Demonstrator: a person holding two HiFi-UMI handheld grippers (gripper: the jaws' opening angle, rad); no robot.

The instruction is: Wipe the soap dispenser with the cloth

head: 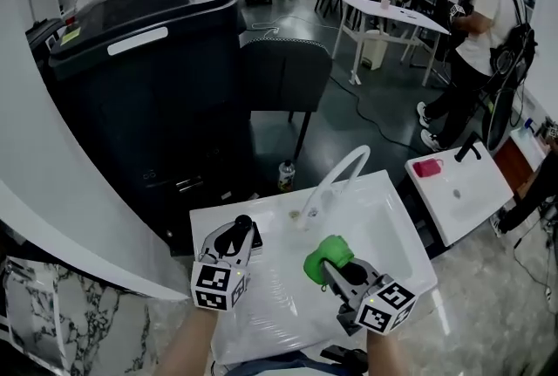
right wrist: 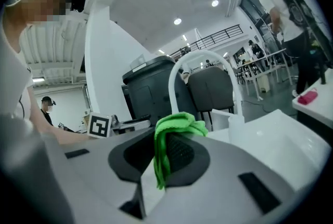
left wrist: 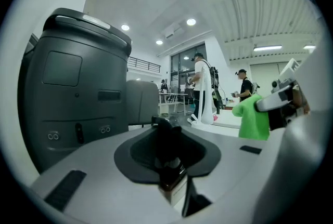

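At the bottom of the frame, a person is holding the left tongs (head: 232, 245) pinched on a dark soap dispenser (left wrist: 169, 165), apparently steadying the bottle so it can be rubbed. Just right of it, the right tongs (head: 338, 271) are clamping a green cloth (right wrist: 166, 147), bunched at the tips so a soft wad is facing outward. Dispenser and cloth are hanging near each other but apart, above the white basin (head: 270, 313); wiping is seemingly not yet under way. Behind them a white faucet (head: 338, 178) is arching toward centre frame. Farther back, a dark machine (head: 148, 78) is filling the upper left, and a bystander (head: 475, 43) is standing at upper right.
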